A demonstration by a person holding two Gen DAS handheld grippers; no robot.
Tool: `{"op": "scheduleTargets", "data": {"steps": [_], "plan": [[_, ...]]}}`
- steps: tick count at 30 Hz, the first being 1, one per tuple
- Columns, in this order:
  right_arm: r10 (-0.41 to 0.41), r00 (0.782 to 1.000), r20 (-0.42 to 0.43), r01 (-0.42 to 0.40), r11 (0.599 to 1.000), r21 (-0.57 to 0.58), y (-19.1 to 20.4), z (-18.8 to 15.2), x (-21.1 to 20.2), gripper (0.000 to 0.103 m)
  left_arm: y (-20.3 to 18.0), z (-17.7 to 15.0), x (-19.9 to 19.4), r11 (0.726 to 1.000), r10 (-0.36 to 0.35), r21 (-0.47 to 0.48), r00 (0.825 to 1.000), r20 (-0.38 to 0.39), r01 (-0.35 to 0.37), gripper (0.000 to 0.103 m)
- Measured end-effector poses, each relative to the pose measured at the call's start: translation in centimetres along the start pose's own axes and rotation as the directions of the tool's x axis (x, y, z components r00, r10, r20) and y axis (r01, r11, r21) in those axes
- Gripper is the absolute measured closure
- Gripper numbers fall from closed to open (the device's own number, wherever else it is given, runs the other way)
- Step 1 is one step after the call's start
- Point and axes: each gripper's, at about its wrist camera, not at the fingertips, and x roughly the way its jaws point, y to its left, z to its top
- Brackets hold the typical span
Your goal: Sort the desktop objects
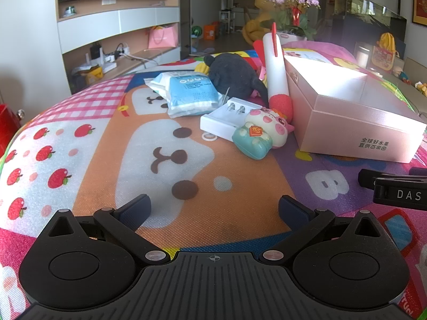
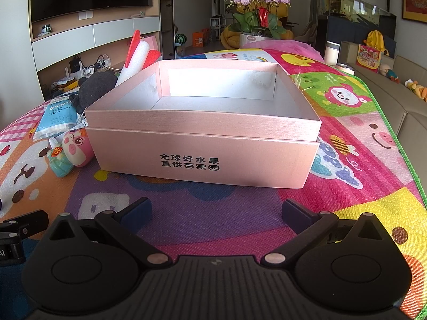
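Note:
A pink open box (image 2: 202, 157) sits on the colourful mat, empty inside; it also shows in the left wrist view (image 1: 355, 122). Left of it lies a pile: a blue wipes pack (image 1: 186, 93), a dark plush toy (image 1: 234, 77), a white foam rocket with red tip (image 1: 276, 72), a white tray with screws (image 1: 226, 120), a pink pig toy (image 1: 269, 126) and a teal toy (image 1: 250, 141). My left gripper (image 1: 213, 210) is open and empty, short of the pile. My right gripper (image 2: 214, 213) is open and empty, in front of the box.
A small white ring (image 1: 209, 136) lies on the mat (image 1: 160, 160) by the tray. The right gripper's body (image 1: 395, 189) shows at the left view's right edge. A TV shelf, orchids (image 2: 256, 13) and a sofa (image 2: 405, 101) stand beyond the mat.

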Motion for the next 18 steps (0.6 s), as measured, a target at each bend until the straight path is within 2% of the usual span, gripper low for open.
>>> {"op": "scheduleTargets", "data": {"steps": [15, 18], "plan": [[0.011, 1.000, 0.001, -0.011, 1.000, -0.009, 0.13, -0.06, 0.28, 0.000, -0.05, -0.02, 0.07, 1.000, 0.002, 0.003, 1.000, -0.001, -0.002, 0.000], [0.051, 0.998, -0.046, -0.052, 0.999, -0.010, -0.40, 0.44, -0.09, 0.000, 0.02, 0.06, 0.21, 1.000, -0.004, 0.004, 1.000, -0.006, 0.004, 0.000]]}}
